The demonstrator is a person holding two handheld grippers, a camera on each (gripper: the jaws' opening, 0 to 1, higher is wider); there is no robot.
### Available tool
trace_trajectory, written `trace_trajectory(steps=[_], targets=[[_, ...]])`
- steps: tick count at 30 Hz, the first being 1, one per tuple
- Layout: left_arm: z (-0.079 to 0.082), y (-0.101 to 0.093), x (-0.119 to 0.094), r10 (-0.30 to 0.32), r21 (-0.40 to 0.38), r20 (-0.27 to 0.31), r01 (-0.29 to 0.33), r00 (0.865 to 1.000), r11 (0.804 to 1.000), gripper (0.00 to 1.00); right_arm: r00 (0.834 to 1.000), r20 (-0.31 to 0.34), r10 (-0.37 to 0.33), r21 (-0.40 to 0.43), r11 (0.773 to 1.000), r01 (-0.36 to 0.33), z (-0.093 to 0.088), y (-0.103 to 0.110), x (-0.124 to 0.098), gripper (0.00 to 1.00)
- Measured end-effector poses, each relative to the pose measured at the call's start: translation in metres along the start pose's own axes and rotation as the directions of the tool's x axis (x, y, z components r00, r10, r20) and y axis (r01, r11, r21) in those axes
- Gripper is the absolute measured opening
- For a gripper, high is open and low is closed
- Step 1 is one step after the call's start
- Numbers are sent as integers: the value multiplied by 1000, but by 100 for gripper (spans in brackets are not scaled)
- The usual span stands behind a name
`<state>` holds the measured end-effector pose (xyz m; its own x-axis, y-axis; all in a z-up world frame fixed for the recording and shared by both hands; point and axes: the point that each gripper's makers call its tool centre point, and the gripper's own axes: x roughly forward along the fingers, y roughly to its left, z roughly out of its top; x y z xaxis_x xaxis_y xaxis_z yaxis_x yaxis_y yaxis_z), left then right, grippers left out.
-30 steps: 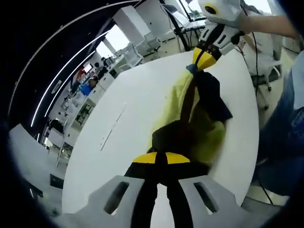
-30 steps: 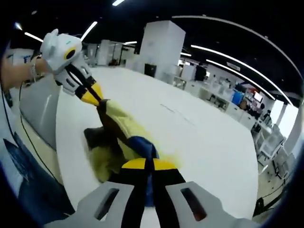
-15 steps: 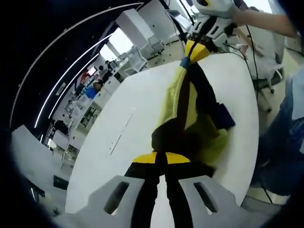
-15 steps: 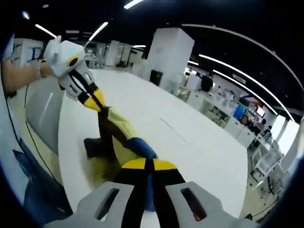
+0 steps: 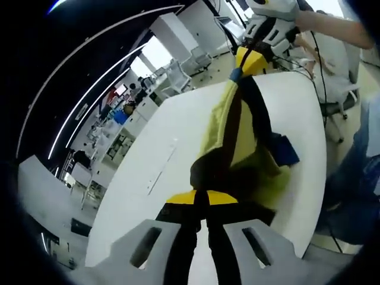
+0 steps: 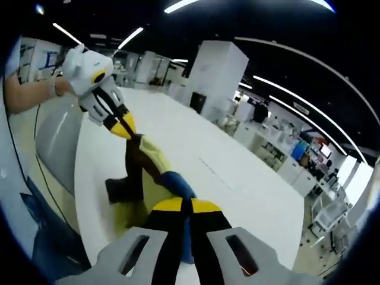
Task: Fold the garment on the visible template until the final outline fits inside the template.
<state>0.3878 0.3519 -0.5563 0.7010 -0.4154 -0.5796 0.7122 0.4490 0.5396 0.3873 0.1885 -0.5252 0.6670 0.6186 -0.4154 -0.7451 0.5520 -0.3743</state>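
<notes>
A yellow garment (image 5: 218, 122) with dark and blue parts hangs stretched between the two grippers, over the near side of a white table (image 5: 160, 130). My left gripper (image 5: 205, 199) is shut on its dark end. My right gripper (image 5: 248, 62) comes in at the top, shut on the far end beside a blue trim. In the right gripper view, my right gripper (image 6: 181, 206) is clamped on a blue part of the garment (image 6: 151, 163), and my left gripper (image 6: 126, 129) pinches the other end at the upper left. A faint template line (image 6: 215, 168) marks the table (image 6: 196, 133).
The same faint line (image 5: 161, 169) crosses the tabletop left of the garment. A person's jeans (image 5: 356, 172) and a grey chair (image 5: 338, 65) stand by the table's near edge. A grey chair (image 6: 53, 133) sits beyond the edge. Office desks fill the background.
Both grippers have risen with the garment, pulling it straighter and higher off the table. Its lower folds still rest near the table edge.
</notes>
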Motion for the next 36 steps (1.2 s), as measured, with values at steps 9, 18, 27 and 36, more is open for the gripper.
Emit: trace_trajectory(steps=[9, 18, 27, 36], targets=[[15, 17, -18, 46, 31, 33, -47, 998, 998, 0, 999, 36, -21, -11, 1000, 21, 25, -10, -11, 2], [32, 31, -38, 89, 72, 55, -92, 995, 993, 0, 997, 67, -50, -62, 997, 54, 52, -18, -25, 2], [55, 42, -62, 151, 125, 104, -163, 983, 979, 0, 985, 123, -120, -79, 988, 130, 79, -29, -43, 2], [73, 58, -81, 191, 156, 138, -212, 972, 965, 0, 974, 172, -148, -121, 978, 170, 103, -39, -56, 2]])
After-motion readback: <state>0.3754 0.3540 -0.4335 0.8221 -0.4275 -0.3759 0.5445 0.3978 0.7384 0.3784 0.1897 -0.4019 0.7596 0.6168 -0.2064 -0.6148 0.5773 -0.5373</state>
